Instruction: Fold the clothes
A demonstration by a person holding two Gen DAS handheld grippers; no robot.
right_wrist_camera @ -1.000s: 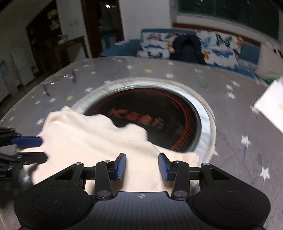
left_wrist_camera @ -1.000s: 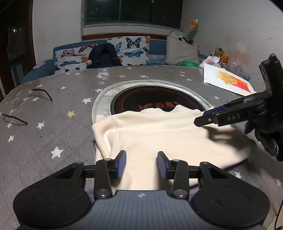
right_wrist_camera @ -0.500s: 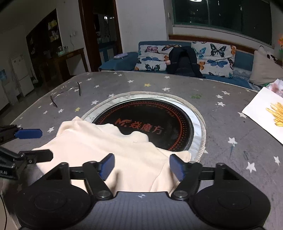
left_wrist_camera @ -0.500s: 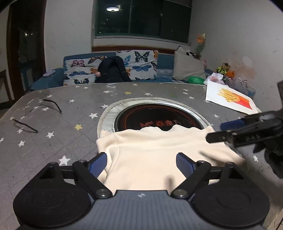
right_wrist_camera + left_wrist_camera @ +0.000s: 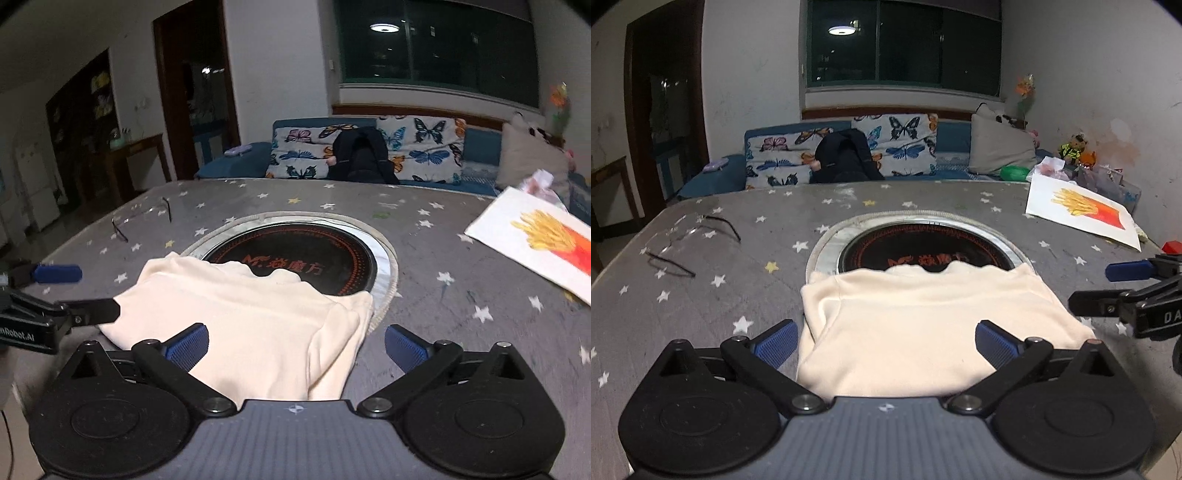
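A cream garment [image 5: 923,325] lies folded on the grey star-patterned table [image 5: 720,295], its far edge overlapping the round black cooktop [image 5: 923,247]. My left gripper [image 5: 885,343] hovers over the garment's near edge. Its jaws are opening wide, and the pads touch no cloth. From the right wrist view the same garment [image 5: 258,317] sits low and left of centre. My right gripper [image 5: 295,347] is above its right end, jaws also opening, nothing pressed between the pads. Each gripper shows in the other's view: the right gripper [image 5: 1108,290] at the right edge, the left gripper [image 5: 74,291] at the left edge.
A pair of glasses [image 5: 690,240] lies at the table's left. A white sheet with a picture of fries [image 5: 1082,214] rests at the far right. Behind the table stands a blue sofa with butterfly cushions [image 5: 897,147] and a black backpack [image 5: 846,158].
Both grippers went from narrow to wide open and drew back and up from the garment. The garment stays flat on the table.
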